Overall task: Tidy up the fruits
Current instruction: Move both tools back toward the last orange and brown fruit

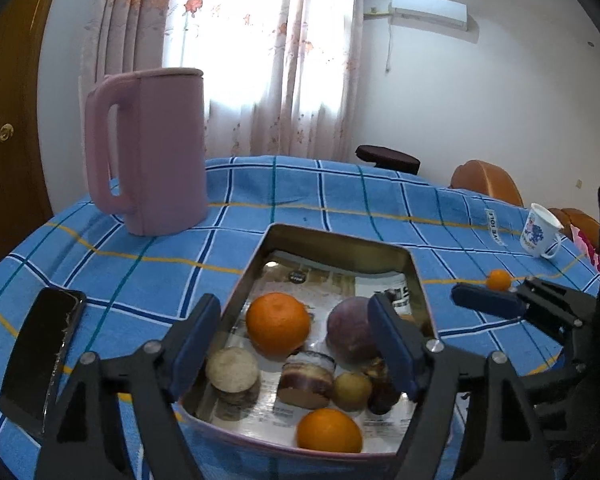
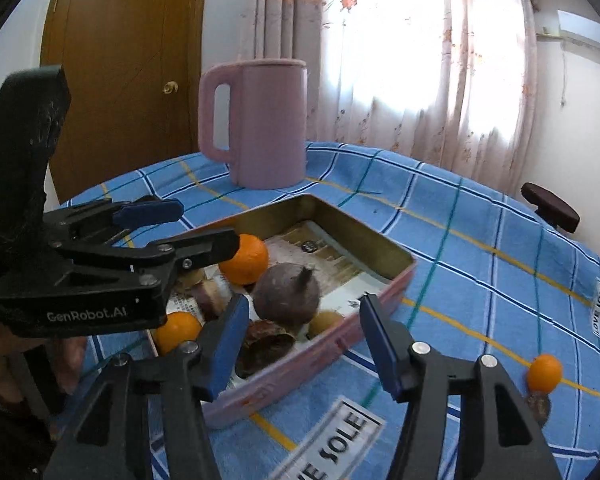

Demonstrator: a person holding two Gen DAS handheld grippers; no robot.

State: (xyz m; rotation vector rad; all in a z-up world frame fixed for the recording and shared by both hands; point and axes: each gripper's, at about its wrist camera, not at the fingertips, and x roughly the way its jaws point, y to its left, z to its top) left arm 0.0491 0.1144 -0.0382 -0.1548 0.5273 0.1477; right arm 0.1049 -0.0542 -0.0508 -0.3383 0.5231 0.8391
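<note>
Blue checked cloth (image 1: 340, 196) covers the table, with a bright curtained window behind it.

Fingers of the left gripper (image 1: 296, 344) stand wide apart over the near end of a metal tin (image 1: 332, 240), and nothing is pressed between the blue pads (image 1: 392, 344). Below them, inside the tin, lie a big orange (image 1: 278, 323), a dark purple round fruit (image 1: 350, 334), a second orange (image 1: 329, 430) at the near wall, a small yellowish fruit (image 1: 353, 390), a pale cut piece (image 1: 233, 370) and a brownish cut piece (image 1: 306, 378).

The right gripper (image 2: 304, 344) has its fingers also apart and holds nothing; they hang over the near corner of the same tin, where the purple fruit and a brown shell-like piece (image 2: 266, 346) lie just ahead of the pads.

Farther out, one small orange fruit (image 2: 544, 372) sits alone on the cloth, well apart from the tin on the right. A pink jug (image 1: 156, 148) stands behind the tin. A dark phone (image 1: 40, 360) lies at the left, and a white printed cup (image 1: 540, 230) stands at the far right edge.
</note>
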